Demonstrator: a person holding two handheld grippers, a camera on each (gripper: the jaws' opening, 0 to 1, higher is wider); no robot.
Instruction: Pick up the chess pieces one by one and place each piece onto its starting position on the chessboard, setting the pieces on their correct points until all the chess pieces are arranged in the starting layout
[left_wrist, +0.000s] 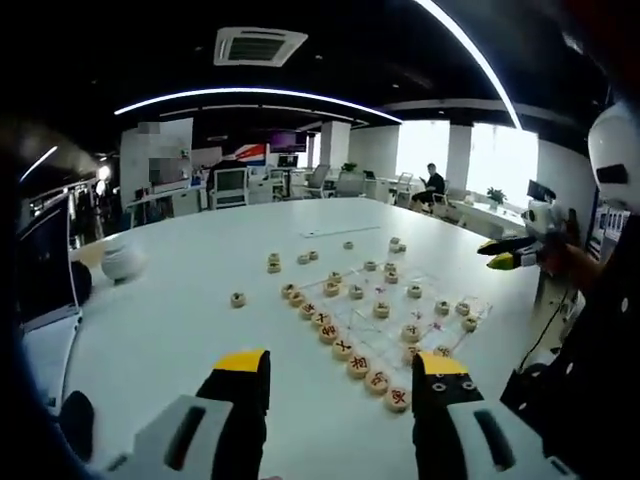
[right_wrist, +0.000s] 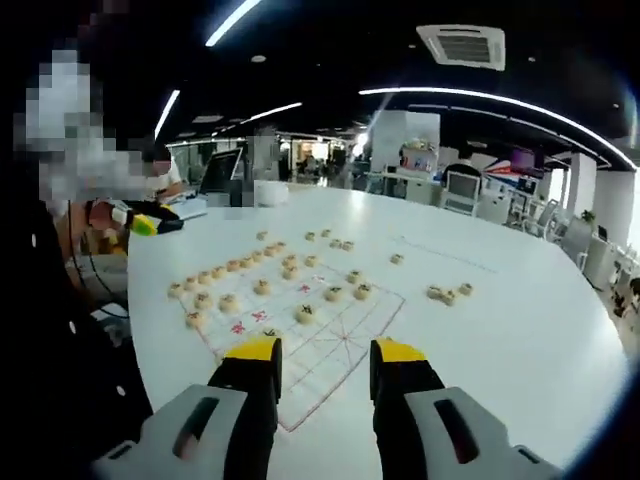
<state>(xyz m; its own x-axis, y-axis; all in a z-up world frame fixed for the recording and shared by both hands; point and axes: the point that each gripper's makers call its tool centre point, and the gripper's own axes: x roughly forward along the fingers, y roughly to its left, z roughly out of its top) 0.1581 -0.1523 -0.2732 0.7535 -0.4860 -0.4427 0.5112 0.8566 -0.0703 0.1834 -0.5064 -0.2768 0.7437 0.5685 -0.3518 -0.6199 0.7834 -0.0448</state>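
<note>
Now | left claw (left_wrist: 342, 375) open, empty; right claw (right_wrist: 325, 362) open, empty | chessboard (right_wrist: 340, 335) near table (right_wrist: 520, 330) edge; pieces (left_wrist: 345, 348) scattered

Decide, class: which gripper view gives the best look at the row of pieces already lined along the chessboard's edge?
The left gripper view. There the row of pieces runs diagonally close to the camera, with red and dark characters visible on top. In the right gripper view the same row of pieces lies farther off, smaller, its markings unreadable.

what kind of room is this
Most likely an open-plan office: a big white round-edged table carrying wooden chess discs, desks with computer monitors behind, and a square ceiling air-conditioning vent.
</note>
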